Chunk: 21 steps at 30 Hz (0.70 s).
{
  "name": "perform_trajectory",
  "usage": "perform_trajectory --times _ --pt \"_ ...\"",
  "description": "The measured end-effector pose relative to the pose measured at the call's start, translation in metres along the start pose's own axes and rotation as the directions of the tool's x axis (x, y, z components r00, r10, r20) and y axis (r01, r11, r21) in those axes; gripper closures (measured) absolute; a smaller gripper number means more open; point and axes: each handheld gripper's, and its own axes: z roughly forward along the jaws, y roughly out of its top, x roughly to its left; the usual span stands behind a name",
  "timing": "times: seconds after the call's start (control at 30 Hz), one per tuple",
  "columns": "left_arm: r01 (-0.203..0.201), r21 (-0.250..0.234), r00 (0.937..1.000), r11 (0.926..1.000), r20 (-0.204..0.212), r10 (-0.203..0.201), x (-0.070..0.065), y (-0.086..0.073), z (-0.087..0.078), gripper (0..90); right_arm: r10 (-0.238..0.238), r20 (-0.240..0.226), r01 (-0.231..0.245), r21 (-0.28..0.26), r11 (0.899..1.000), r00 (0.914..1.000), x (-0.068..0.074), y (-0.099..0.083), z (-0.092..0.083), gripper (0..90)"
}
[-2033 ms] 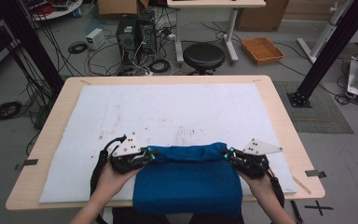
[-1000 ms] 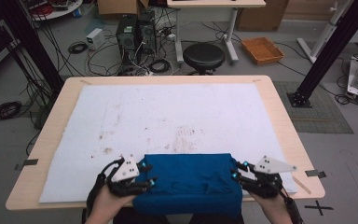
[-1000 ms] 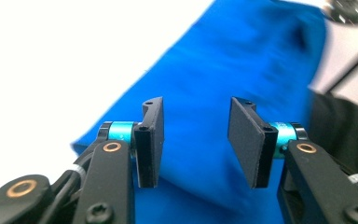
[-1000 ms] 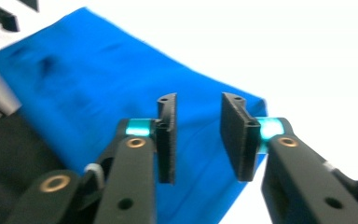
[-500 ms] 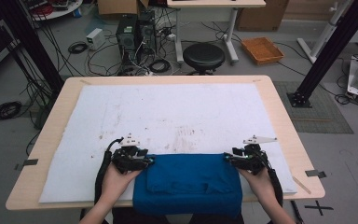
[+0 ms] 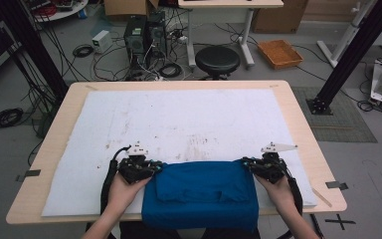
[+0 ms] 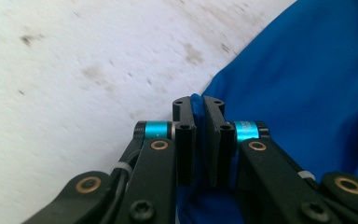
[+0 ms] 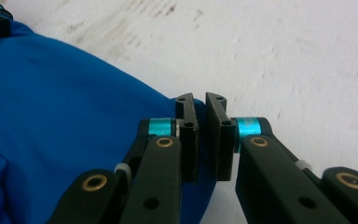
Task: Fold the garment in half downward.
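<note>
Blue cloth (image 6: 201, 191) corners pinched, near table edge (image 6: 179, 219)

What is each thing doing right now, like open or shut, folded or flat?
Blue cloth: folded, front edge hanging over the table edge, far corners pinched.
Left gripper: just closed, shut on the cloth's left corner.
Right gripper: just closed, shut on the cloth's right corner.
White mat: lying flat, stained.
Table: covered by the mat.

a lab or workshop: black computer towers (image 6: 144, 35) stand on the grey floor among tangled black cables (image 6: 4, 118), beside a round black stool (image 6: 217, 59), black metal frame posts (image 6: 350, 55) and a pale wooden worktop (image 6: 298, 124) under a stained white mat (image 6: 179, 119).
</note>
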Motion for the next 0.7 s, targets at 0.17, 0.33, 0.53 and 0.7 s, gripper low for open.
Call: perform_trajectory --times 0.17,0.33,0.53,0.7 --pt "-0.037 -0.034 0.9978 0.9987 -0.055 0.036 0.015 0.021 0.001 83.2 0.006 -0.001 -0.006 -0.038 0.999 1.0 -0.012 0.022 0.01 84.5" --pt "-0.087 -0.024 0.9907 0.9959 -0.107 0.084 0.039 0.045 0.011 83.2 0.007 0.015 -0.006 -0.04 0.999 0.9999 -0.026 0.049 0.027 84.4" --pt "-0.082 -0.011 0.9883 0.9965 -0.13 0.08 0.061 0.059 0.027 83.1 -0.019 0.055 0.02 -0.018 1.0 0.9983 -0.039 0.072 0.049 84.4" --pt "-0.084 -0.028 0.9857 0.9961 -0.149 0.079 0.071 0.06 0.035 83.0 -0.02 0.089 0.02 0.0 1.0 0.9958 -0.046 0.08 0.062 84.4"
